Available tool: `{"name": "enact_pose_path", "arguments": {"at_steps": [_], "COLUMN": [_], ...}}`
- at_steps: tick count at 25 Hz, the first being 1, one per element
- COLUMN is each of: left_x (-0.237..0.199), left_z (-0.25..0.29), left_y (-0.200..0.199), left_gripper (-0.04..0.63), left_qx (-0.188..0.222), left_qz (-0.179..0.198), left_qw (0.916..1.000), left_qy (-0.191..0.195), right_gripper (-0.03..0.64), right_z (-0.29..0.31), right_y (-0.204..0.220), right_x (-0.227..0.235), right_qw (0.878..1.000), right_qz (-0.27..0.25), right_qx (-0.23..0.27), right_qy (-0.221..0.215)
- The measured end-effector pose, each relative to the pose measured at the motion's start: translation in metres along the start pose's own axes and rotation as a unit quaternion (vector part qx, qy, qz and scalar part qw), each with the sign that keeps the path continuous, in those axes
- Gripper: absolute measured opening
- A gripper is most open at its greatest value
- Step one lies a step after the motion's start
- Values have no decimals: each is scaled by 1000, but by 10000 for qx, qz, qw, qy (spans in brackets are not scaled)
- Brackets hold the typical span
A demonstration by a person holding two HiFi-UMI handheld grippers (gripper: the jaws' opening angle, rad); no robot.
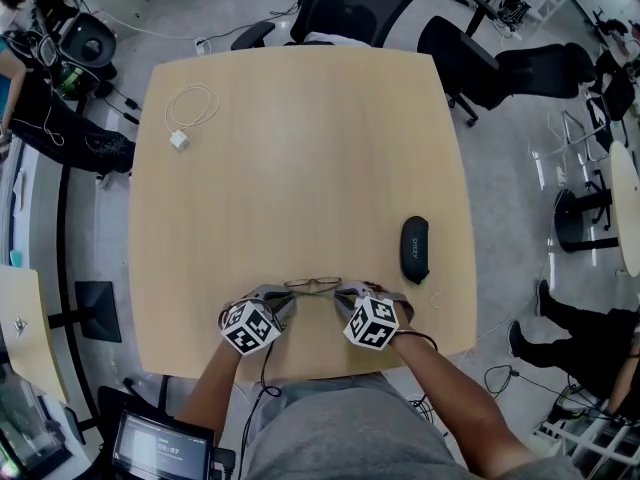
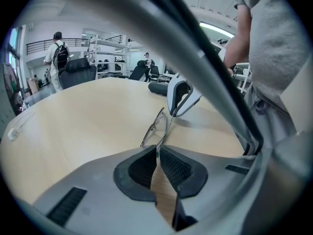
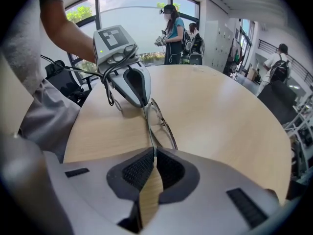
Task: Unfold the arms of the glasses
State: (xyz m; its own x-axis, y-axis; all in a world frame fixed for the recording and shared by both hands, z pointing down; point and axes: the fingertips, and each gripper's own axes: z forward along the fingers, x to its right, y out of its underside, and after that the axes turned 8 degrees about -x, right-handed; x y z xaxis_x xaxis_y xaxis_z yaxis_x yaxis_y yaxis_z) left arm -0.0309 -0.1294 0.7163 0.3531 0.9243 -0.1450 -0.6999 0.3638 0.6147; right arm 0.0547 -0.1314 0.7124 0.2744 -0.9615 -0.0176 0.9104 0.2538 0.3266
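Observation:
Thin wire-framed glasses (image 1: 313,284) lie near the table's front edge, between my two grippers. My left gripper (image 1: 287,299) is shut on the end of one thin arm, which shows pinched between its pads (image 2: 158,153). My right gripper (image 1: 341,294) is shut on the other arm, clamped the same way in its own view (image 3: 154,154). The glasses (image 2: 155,126) stretch from my left jaws toward the right gripper (image 2: 172,113). In the right gripper view the glasses (image 3: 163,122) run up to the left gripper (image 3: 144,104). The lenses rest on or just above the wood.
A black glasses case (image 1: 415,248) lies to the right of the grippers, also seen as a dark case (image 2: 157,88). A white cable with a charger (image 1: 188,116) sits at the table's far left. Office chairs (image 1: 350,8) stand beyond the table (image 1: 300,168).

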Motion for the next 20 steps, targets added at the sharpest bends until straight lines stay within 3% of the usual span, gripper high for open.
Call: {"name": "enact_pose_path", "arguments": {"at_steps": [8, 20], "left_x": [13, 33], "left_z": [2, 5], "left_y": [-4, -12], "left_gripper": [9, 9], "left_qx": [99, 303], "left_qz": [-558, -960], "left_qw": [9983, 9949], "left_qy": [-127, -27], "right_gripper": [21, 21], "right_z": [-3, -2], "right_y": [-4, -17], "right_x": [-3, -19], "right_qw": [9988, 9994], "right_qz": [478, 324], "right_qx": [52, 63], "right_qy": [113, 42]}}
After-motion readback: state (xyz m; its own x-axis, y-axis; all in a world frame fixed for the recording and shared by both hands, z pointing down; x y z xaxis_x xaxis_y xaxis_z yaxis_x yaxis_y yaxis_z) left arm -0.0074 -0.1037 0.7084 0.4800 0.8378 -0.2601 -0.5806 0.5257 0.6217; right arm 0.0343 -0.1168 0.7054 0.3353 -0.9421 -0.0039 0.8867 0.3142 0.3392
